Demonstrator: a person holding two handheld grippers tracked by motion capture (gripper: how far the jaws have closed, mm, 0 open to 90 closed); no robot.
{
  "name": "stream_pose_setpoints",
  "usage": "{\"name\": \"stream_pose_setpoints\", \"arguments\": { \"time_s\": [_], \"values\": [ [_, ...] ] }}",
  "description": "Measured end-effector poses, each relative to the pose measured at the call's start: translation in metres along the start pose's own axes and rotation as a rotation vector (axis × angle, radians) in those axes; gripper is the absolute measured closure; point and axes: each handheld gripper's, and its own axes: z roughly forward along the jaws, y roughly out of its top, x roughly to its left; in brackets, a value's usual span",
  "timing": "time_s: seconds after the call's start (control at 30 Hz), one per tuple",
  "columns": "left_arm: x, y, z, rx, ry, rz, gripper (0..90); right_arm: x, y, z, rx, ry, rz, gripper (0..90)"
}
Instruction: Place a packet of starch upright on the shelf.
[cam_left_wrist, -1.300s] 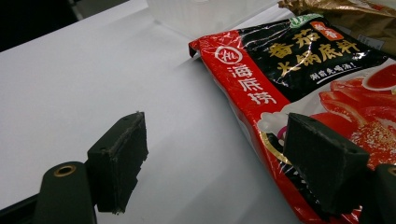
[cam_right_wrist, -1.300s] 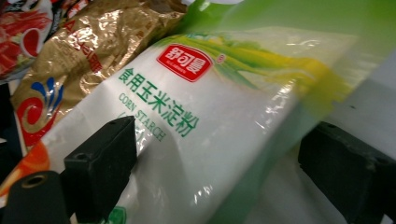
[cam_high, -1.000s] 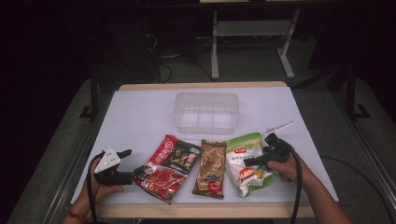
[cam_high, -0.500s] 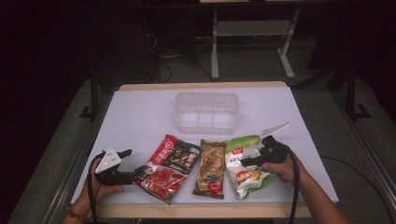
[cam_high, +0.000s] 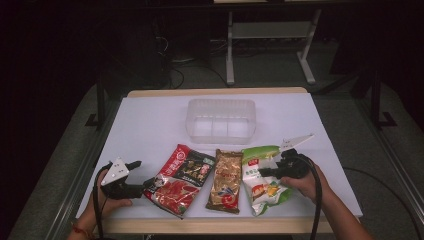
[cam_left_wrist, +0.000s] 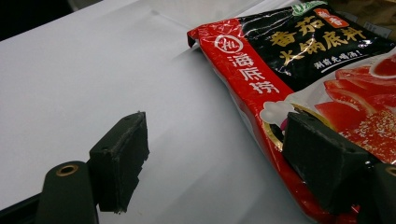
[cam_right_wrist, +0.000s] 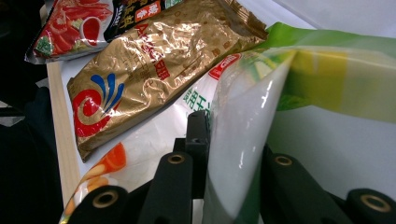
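Sliding down onto the green-and-white packet, the right gripper is clamping its soft, slippery edge film, gold packet beside it. Left gripper is waiting, jaws apart, straddling the red packet's edge.

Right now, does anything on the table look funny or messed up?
A little. The green and white packet has one edge pinched up off the table between the right gripper jaws, so it bends. The red packet and gold packet lie flat. Nothing is spilled or torn.

White table, three packets, clear tub
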Motion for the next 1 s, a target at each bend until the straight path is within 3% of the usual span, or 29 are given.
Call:
{"name": "stream_pose_setpoints", "arguments": {
  "time_s": [0.43, 1.0],
  "values": [
    [0.0, 0.0, 0.001, 0.001, -0.004, -0.013, 22.2, 0.011, -0.002, -0.031, -0.069, -0.112, -0.027, 81.9],
    [0.001, 0.0, 0.001, 0.0, -0.009, -0.018, 21.9, 0.024, 0.005, -0.042, -0.136, -0.164, -0.087, 82.5]
  ]
}}
